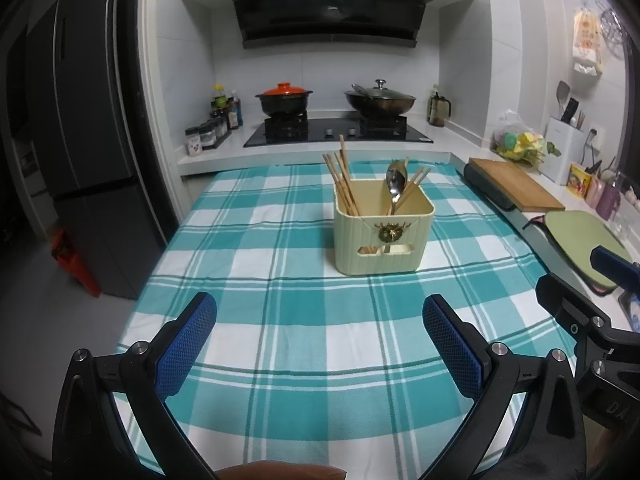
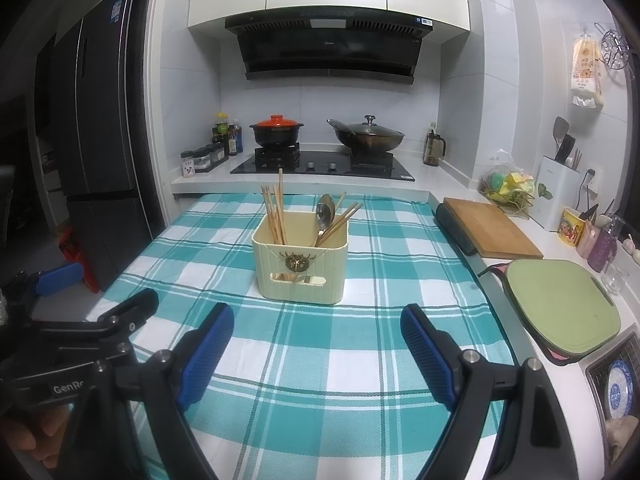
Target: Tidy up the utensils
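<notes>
A cream utensil holder (image 1: 383,236) (image 2: 301,268) stands on the teal checked tablecloth (image 1: 280,320) (image 2: 320,360). In it stand several wooden chopsticks (image 1: 343,184) (image 2: 276,216) on the left and a metal spoon (image 1: 395,184) (image 2: 325,214) with more chopsticks (image 1: 416,184) (image 2: 340,220) on the right. My left gripper (image 1: 319,320) is open and empty, low over the cloth in front of the holder. My right gripper (image 2: 317,330) is open and empty, beside the left one, also short of the holder. The left gripper shows at the left edge of the right wrist view (image 2: 96,304).
A stove (image 1: 338,132) with a red-lidded pot (image 1: 284,98) and a wok (image 1: 380,100) is behind the table. A wooden board (image 2: 490,228), a green cutting board (image 2: 560,304) and jars sit on the right counter. A fridge (image 1: 80,140) stands left.
</notes>
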Motion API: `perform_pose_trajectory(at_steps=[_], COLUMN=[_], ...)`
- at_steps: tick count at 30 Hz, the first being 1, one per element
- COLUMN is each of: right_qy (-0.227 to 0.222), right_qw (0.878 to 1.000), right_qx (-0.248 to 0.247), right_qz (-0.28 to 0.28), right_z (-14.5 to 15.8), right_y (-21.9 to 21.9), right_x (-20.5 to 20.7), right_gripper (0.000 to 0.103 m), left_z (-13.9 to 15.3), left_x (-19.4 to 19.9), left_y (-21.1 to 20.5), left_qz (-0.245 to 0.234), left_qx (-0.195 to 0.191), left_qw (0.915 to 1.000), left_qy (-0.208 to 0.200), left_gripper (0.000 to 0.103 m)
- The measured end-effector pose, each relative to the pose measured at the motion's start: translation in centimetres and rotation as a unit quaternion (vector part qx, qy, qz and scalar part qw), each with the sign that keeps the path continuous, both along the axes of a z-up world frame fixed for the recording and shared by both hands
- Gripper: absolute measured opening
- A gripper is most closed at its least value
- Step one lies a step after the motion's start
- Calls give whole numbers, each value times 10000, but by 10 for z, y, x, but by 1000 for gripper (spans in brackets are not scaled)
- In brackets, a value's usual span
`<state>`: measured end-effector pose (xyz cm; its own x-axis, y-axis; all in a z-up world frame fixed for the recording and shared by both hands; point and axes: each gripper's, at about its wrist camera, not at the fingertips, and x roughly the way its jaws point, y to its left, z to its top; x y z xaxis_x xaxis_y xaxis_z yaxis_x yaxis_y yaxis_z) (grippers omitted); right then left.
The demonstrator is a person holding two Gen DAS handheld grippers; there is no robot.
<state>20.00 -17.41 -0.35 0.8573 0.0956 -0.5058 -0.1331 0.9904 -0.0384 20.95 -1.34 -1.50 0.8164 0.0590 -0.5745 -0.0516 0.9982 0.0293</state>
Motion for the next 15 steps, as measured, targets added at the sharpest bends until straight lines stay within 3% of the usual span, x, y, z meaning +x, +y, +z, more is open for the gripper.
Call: perform_pose_trajectory(at_steps=[15], right_qy=[41], right_qw=[10000], right_qx=[-2], right_qz=[-28], right_z=[0], right_y=[-7], right_x=[4], right_gripper=[87], left_z=[2], left_x=[-3], left_y=[-6], left_qz=[-37], left_qx=[69], left_qw=[10000], left_qy=[-52], left_gripper=[103])
